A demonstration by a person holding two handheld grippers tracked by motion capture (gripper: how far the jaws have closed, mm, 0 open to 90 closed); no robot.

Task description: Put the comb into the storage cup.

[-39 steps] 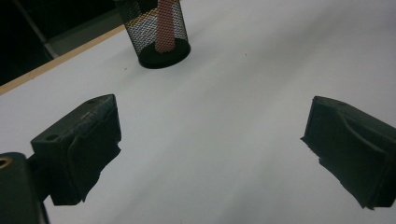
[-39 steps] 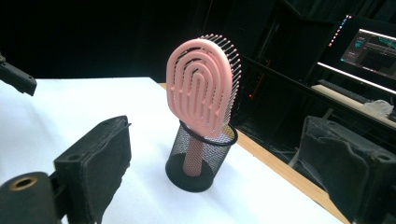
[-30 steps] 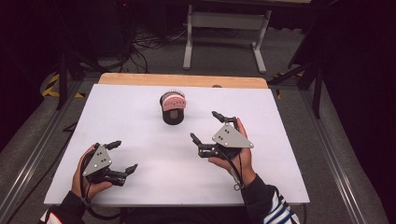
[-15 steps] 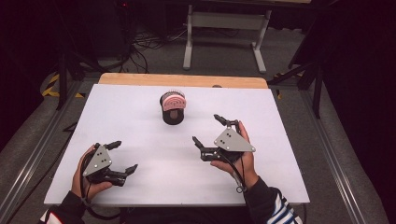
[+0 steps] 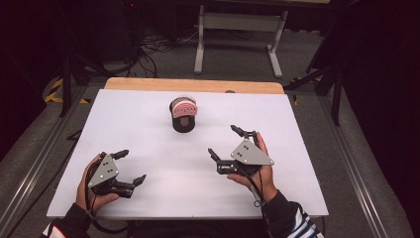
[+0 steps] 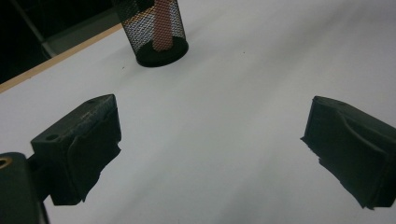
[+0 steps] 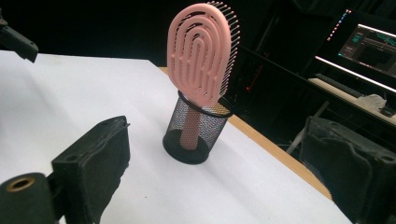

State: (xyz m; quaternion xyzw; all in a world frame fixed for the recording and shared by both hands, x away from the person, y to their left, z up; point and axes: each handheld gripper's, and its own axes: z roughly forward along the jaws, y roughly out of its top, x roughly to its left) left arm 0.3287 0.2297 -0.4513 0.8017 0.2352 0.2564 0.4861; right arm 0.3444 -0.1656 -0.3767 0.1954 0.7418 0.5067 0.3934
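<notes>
Currently both grippers sit low on the white table (image 5: 297, 124), jaws spread wide, nothing held. Left gripper (image 5: 130, 167) at about 7 o'clock of the tabletop, close to the near edge; right gripper (image 5: 227, 144) at about 4 o'clock from the table centre, tilted so its jaws aim up-table and leftward.

Pink hairbrush (image 5: 183, 107) stands handle-down in a black mesh cup (image 5: 183, 124), at about 12 o'clock, just short of the wooden strip (image 5: 148, 84) along the far edge. In the right gripper view the brush head (image 7: 202, 51) leans slightly and rises well clear of the cup rim (image 7: 203, 107), bristles facing away. Judgement: upright storage leaves the head as the free grasp point; the handle is caged by mesh, so a straight upward pull seems the only clean exit.

Right gripper view centres the brush between its jaws, so this hand looks like the one lined up for a reach. Left gripper view has the cup (image 6: 156, 37) far off, at its 11 o'clock, well apart.

Open room: bare white surface all around the cup, nothing between either gripper and it. Far table edge is near the cup; a push from the front could slide or tip the light cup toward that edge. Left hand free to steady the cup.
</notes>
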